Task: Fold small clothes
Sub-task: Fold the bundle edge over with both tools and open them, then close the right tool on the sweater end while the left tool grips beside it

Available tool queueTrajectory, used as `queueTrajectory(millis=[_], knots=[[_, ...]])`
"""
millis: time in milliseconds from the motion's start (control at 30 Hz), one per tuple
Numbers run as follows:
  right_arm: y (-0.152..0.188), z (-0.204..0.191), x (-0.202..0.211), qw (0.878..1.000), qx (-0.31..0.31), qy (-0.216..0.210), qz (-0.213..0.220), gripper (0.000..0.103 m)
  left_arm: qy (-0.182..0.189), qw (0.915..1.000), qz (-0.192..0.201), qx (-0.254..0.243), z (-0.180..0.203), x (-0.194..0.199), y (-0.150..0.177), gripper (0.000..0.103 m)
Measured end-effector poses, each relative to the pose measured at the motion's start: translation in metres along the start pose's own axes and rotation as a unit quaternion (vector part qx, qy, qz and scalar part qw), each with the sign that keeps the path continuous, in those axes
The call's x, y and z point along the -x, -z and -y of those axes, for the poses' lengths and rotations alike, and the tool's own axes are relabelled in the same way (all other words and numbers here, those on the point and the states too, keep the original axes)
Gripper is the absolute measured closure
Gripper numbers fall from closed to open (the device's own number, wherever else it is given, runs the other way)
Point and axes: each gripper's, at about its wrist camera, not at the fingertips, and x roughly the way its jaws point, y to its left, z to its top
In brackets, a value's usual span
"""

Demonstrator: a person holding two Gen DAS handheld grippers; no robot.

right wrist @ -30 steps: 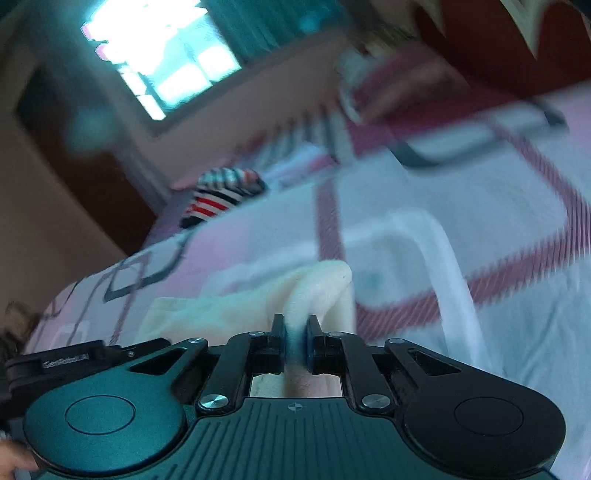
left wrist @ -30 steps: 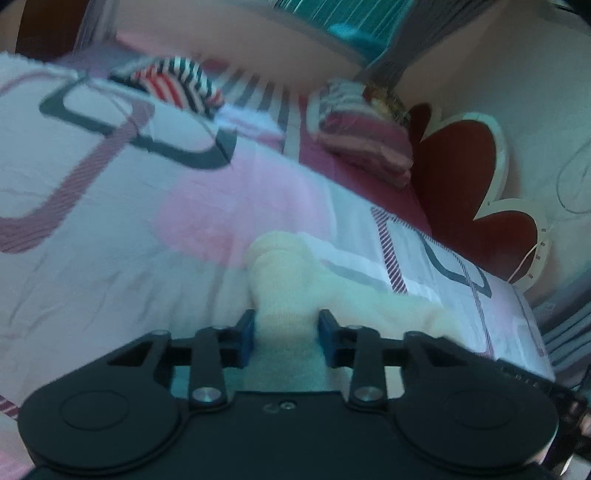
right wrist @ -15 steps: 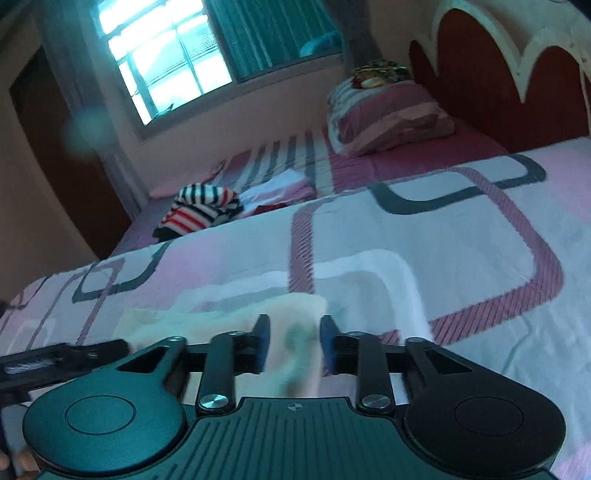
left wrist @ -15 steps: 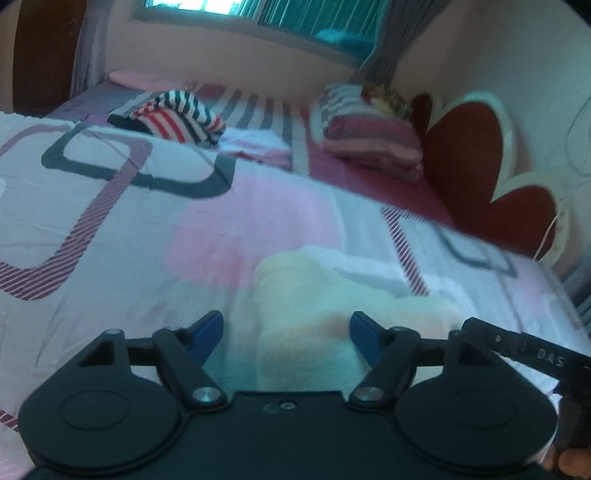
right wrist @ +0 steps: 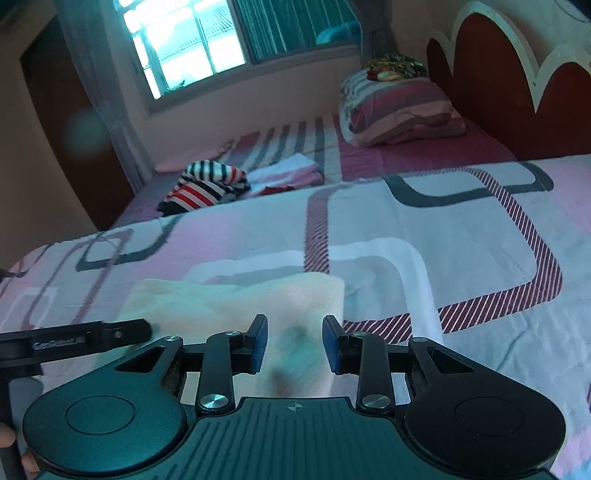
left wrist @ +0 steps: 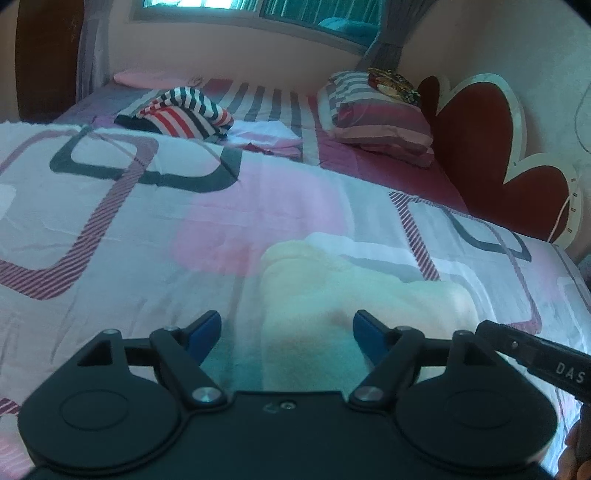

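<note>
The left gripper (left wrist: 287,332) is opening, the cream cloth (left wrist: 332,295) lying loose between its fingers (pads clear); the right gripper (right wrist: 294,343) stands released over the cloth's corner.

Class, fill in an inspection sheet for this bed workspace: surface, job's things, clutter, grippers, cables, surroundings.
Surface: bedspread, patterned, lightly wrinkled.
Job's things: cream cloth, folded, flat on the bedspread.
Clutter: striped garment and pink folded clothes at the far side.
Grippers: left gripper opening, pads clear of the cloth; right gripper open above the cloth.
Cables: thin cord by the headboard.
Surroundings: pillow, window, curtain.
</note>
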Motion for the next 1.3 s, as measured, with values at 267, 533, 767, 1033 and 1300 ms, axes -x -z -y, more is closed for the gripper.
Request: queueTrajectory(millis=[267, 533, 767, 1033, 1300], knots=[[0.018, -0.018, 0.036, 0.999, 0.024, -0.022, 0.015, 0.071, 0.023, 0.9997, 0.006, -0.003, -0.003, 0.038, 0.020, 0.026], [0.055, -0.021, 0.053, 0.999, 0.045, -0.015, -0.005, 0.071, 0.031, 0.9993, -0.005, -0.021, -0.002, 0.050, 0.058, 0.029], [0.064, -0.008, 0.042, 0.999, 0.018, -0.005, -0.032, 0.070, 0.040, 0.9985, -0.035, -0.016, 0.000, 0.037, 0.065, 0.025], [0.060, 0.003, 0.056, 0.998, -0.032, -0.030, -0.045, 0.044, 0.051, 0.9976, -0.047, 0.006, -0.003, 0.044, 0.061, 0.019], [0.050, 0.006, 0.048, 0.996, -0.067, -0.044, -0.038, 0.025, 0.077, 0.9950, -0.060, 0.019, -0.002, 0.031, 0.057, 0.021]])
